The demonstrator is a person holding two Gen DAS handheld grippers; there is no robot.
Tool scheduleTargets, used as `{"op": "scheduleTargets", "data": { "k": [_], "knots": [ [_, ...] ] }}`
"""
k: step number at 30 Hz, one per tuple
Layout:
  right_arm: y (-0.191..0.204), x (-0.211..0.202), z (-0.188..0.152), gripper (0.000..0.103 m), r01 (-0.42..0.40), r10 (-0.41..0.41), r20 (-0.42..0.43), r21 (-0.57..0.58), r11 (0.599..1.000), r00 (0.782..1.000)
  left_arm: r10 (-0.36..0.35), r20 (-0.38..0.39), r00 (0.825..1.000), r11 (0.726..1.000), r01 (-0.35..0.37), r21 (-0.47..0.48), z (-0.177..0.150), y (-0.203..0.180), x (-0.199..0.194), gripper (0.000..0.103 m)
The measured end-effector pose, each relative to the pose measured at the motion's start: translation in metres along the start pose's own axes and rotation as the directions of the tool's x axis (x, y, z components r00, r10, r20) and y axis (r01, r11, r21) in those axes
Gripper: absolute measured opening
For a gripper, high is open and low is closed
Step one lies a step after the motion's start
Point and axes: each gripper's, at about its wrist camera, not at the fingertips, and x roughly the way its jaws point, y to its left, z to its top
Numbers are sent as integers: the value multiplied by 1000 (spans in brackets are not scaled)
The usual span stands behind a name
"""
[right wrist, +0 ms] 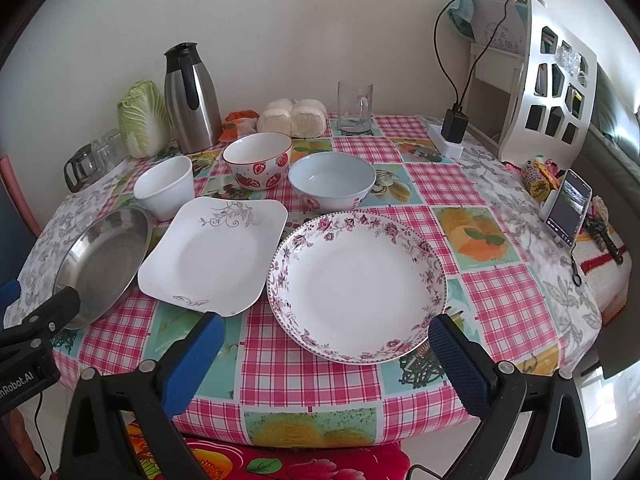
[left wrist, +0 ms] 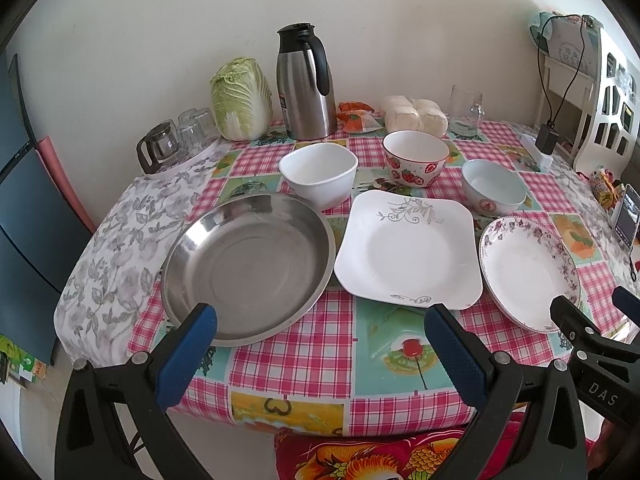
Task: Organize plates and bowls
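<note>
Both grippers hang at the near edge of the table (left wrist: 312, 364), jaws spread wide and holding nothing. The left gripper (left wrist: 320, 324) sits low, with the steel plate (left wrist: 248, 264) just past its left fingertip at about 11 o'clock and the square white plate (left wrist: 408, 248) at about 1 o'clock. The right gripper (right wrist: 326, 334) has the round floral plate (right wrist: 356, 284) dead ahead at 12 o'clock, its near rim lying between the two blue pads (right wrist: 192, 364) but not touching them as far as I can tell.

So the front row, left to right, is steel, square, floral, all flat on the checked cloth and close side by side. Behind them the bowls line up: plain white bowl (left wrist: 318, 174) at 11, strawberry bowl (left wrist: 416, 158) at 12, pale blue bowl (right wrist: 332, 178) just beyond the floral plate.

Way back by the wall: a cabbage (left wrist: 240, 98), a steel thermos jug (left wrist: 306, 82), buns (left wrist: 414, 114) and a glass mug (right wrist: 354, 106). A phone (right wrist: 568, 208) stands propped up at 2 o'clock.
</note>
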Motion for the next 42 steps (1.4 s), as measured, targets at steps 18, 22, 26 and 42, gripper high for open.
{"op": "scheduleTargets", "data": {
  "k": [18,22,26,42],
  "knots": [
    [4,6,2,103,-14,13,-24,-14,1000,1000,-60,-12,998,997,59,-47,2,14,4,103],
    [17,12,11,103,-43,42,-27,-37,998,999,-77,-27,997,990,74,-120,6,42,19,103],
    [41,26,22,103,-113,109,-51,-65,991,993,-58,-41,997,977,48,-208,10,79,33,103],
    [160,89,55,99,-270,245,-137,-221,937,960,-34,-96,995,893,-13,-450,-10,196,102,103]
  ]
}}
